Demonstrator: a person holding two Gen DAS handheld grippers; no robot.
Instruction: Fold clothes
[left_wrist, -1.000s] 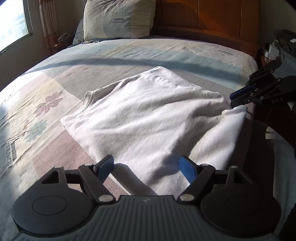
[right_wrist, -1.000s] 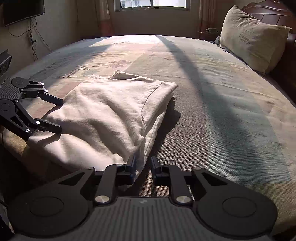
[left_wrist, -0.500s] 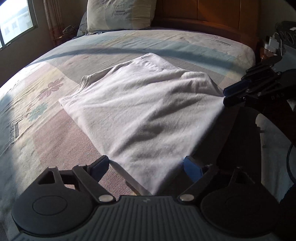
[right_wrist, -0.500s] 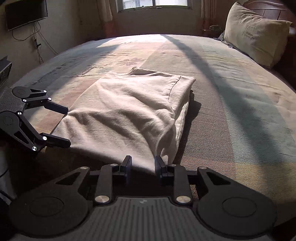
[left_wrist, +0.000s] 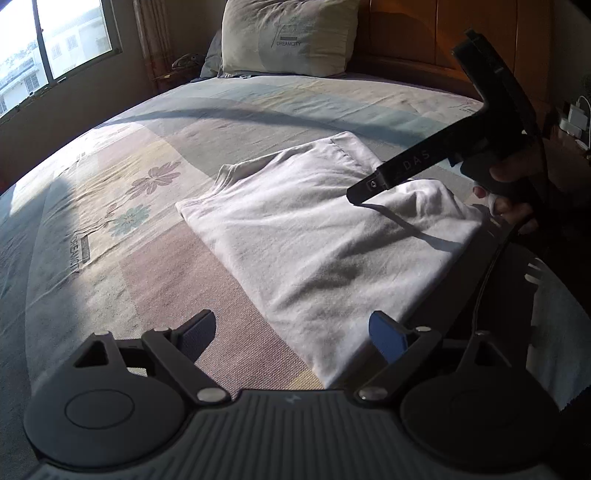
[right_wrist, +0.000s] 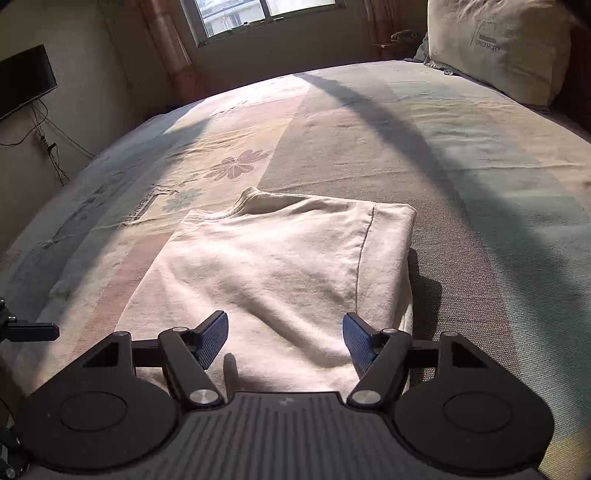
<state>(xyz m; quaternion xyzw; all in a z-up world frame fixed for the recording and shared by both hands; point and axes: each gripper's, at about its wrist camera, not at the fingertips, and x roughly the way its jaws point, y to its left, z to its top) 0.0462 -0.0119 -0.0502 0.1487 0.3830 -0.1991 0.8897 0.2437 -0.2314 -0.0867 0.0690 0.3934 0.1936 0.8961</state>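
A sunlit home bedroom.
A bed (right_wrist: 461, 155) with floral sheet, pillow (left_wrist: 288, 37), wooden headboard (left_wrist: 424, 33), window (right_wrist: 266, 11), wall television (right_wrist: 26, 79).

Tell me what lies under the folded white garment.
The folded white garment lies on the patterned bedsheet, which shows all around it. The sheet beneath it and the garment's inner layers are covered, so nothing else can be confirmed there.
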